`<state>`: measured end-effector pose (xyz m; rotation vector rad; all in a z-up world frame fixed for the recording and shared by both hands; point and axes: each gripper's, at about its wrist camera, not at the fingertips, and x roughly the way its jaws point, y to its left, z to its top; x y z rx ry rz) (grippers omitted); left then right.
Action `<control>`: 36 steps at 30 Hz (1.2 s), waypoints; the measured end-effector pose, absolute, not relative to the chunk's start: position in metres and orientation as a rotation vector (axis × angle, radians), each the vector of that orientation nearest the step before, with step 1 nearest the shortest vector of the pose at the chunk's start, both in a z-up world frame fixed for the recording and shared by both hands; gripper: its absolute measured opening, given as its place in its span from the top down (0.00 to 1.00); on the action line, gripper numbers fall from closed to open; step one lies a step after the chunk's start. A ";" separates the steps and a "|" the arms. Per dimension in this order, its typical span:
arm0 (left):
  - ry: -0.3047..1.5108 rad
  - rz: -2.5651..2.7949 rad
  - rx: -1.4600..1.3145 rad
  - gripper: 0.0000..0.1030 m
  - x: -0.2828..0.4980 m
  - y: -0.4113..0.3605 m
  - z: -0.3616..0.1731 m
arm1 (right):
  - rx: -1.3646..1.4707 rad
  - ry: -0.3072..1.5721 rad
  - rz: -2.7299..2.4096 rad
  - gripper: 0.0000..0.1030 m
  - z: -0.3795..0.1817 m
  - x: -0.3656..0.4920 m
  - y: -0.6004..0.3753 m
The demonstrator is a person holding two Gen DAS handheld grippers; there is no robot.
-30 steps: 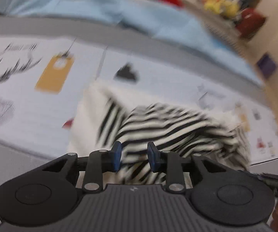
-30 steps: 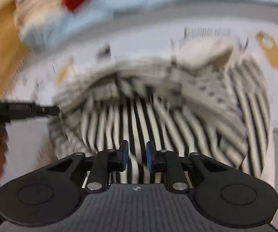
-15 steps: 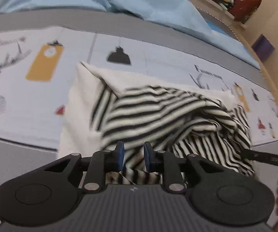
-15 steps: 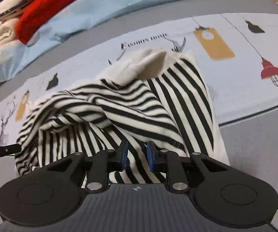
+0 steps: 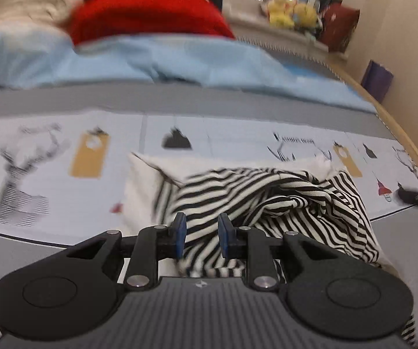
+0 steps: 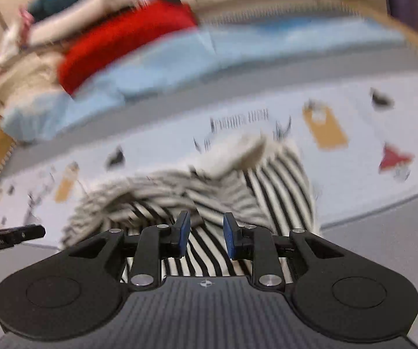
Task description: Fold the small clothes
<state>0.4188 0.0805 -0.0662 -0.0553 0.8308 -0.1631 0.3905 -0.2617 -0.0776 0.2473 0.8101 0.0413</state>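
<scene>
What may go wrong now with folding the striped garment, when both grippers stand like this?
1. Both the left gripper and the right gripper are opening, with the striped garment between their pads; the lifted hem may slip out early.
2. The top layer is bunched and twisted, so wrinkles may stay inside the fold.
3. The cream collar is turned up and may end skewed.

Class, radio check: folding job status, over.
Left gripper, right gripper: jaws opening, striped top showing between. Top rumpled on printed sheet. Nothing in the way.
</scene>
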 end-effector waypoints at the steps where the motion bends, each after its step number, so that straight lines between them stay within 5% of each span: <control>1: 0.819 -0.161 -0.053 0.75 0.405 0.083 -0.058 | 0.257 0.763 0.034 0.74 -0.065 0.376 -0.264; 8: 0.732 -0.244 -0.020 0.74 0.282 0.114 -0.013 | 0.283 0.598 -0.025 0.74 -0.014 0.261 -0.289; 14: 0.821 -0.203 -0.173 0.78 0.200 0.150 -0.049 | 0.306 0.636 -0.086 0.81 -0.048 0.166 -0.310; 31: 1.057 -0.093 -0.311 0.75 0.179 0.170 -0.104 | 0.385 0.913 -0.193 0.79 -0.122 0.128 -0.305; 36: 1.085 -0.073 -0.315 0.60 0.181 0.165 -0.109 | 0.317 0.983 -0.222 0.77 -0.140 0.128 -0.300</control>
